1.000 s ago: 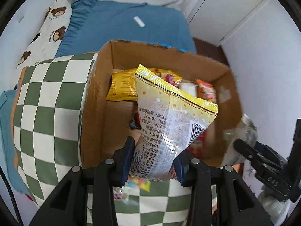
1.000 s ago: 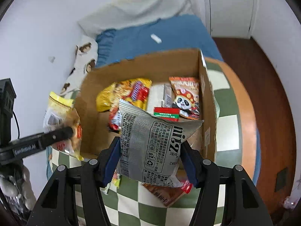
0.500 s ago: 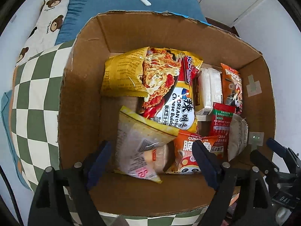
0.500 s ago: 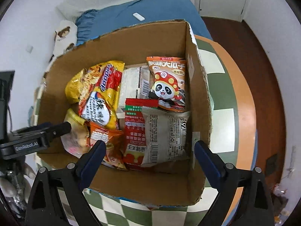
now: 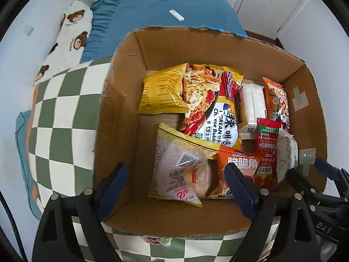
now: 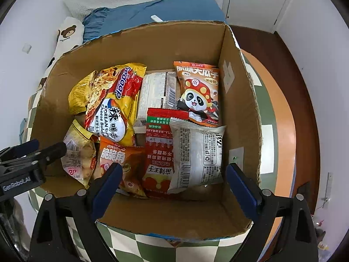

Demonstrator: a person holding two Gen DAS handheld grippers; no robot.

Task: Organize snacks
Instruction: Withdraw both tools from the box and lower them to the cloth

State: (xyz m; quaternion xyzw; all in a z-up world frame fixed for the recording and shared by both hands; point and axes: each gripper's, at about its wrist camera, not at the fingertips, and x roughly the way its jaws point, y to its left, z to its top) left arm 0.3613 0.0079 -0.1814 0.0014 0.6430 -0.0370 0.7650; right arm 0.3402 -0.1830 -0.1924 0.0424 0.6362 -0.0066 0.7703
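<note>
An open cardboard box (image 5: 122, 109) holds several snack packets. The yellow-topped clear bread bag (image 5: 181, 170) lies at its near left, below my left gripper (image 5: 174, 181); the jaws are opening and the pads do not touch the bag. A grey-white packet (image 6: 196, 152) lies flat at the box's near right, under my right gripper (image 6: 173, 172), which stands open and clear of it. Around them lie a yellow Korean noodle pack (image 6: 113, 109), a red packet (image 6: 159, 148), an orange packet (image 6: 117, 157) and a panda packet (image 6: 196, 91).
The box (image 6: 237, 109) stands on a green-and-white checked cloth (image 5: 61, 113). Behind it are blue bedding (image 5: 152, 21) with a white remote (image 5: 176, 18) and a bear-print pillow (image 5: 69, 35). Wooden floor (image 6: 294, 65) lies to the right. A small packet (image 5: 157, 240) peeks out under the box's front.
Both grippers held bags above the box a second ago. They let go, opened wide and sank toward the box; the bread bag and grey packet now lie inside.
</note>
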